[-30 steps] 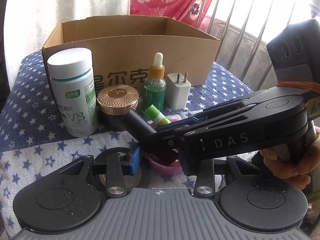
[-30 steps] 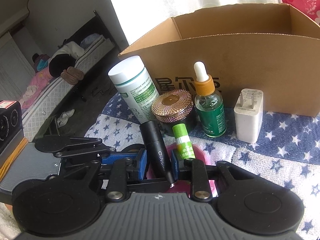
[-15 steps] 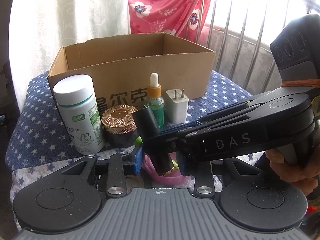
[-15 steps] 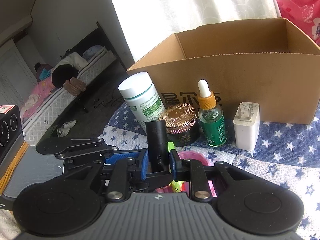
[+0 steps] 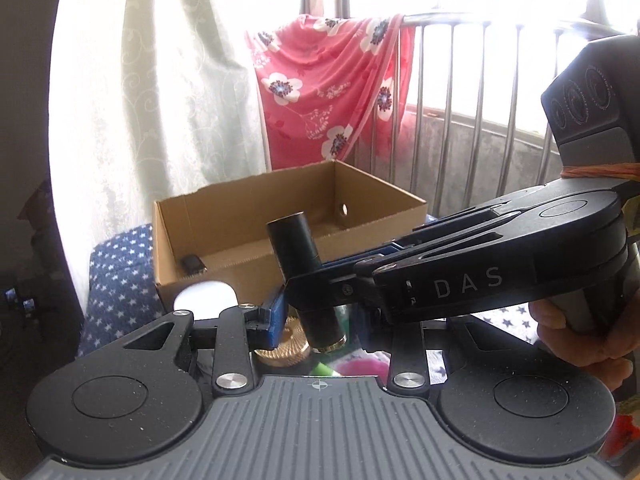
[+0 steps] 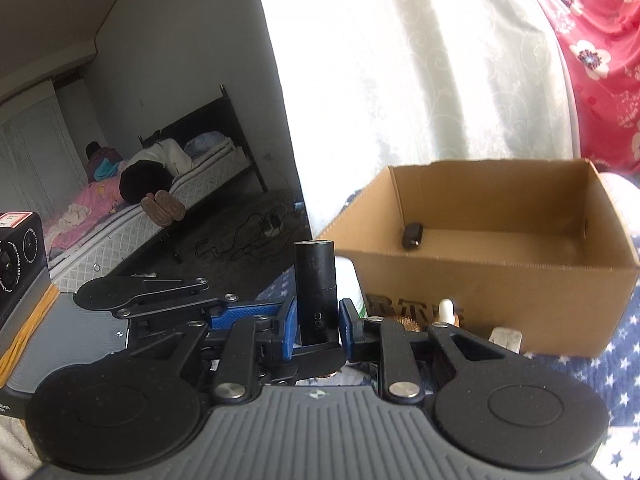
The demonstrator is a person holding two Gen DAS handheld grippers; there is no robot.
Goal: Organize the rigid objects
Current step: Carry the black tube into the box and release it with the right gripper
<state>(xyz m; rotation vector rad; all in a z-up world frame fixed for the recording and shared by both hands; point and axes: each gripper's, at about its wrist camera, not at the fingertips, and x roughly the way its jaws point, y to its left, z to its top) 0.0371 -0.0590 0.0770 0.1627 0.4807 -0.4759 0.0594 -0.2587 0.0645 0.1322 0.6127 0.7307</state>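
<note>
A black tube [image 5: 292, 240] [image 6: 314, 272] with a gold ring at its lower end stands nearly upright in the air, in front of the open cardboard box [image 5: 384, 196] [image 6: 520, 300]. My right gripper [image 6: 318, 326] is shut on its middle, blue pads on both sides. From the right in the left wrist view, that same right gripper [image 5: 308, 284] crosses over. My left gripper [image 5: 320, 316] is closed around the tube's lower end, its right finger hidden. A small black object [image 5: 193, 263] [image 6: 412, 236] lies in the box.
Below the grippers stand a white-capped bottle [image 5: 204, 296], a gold-lidded jar [image 5: 284, 348], a dropper bottle [image 6: 446, 306] and a white charger [image 6: 506, 336] on star-patterned cloth [image 6: 624, 344]. A pink item [image 5: 356, 368] and green stick [image 5: 322, 368] lie underneath. Curtain and metal railing [image 5: 452, 120] stand behind.
Both grippers have risen together with the black tube, which went from tilted to nearly upright. The table objects dropped low in view and the box's inside now shows.
</note>
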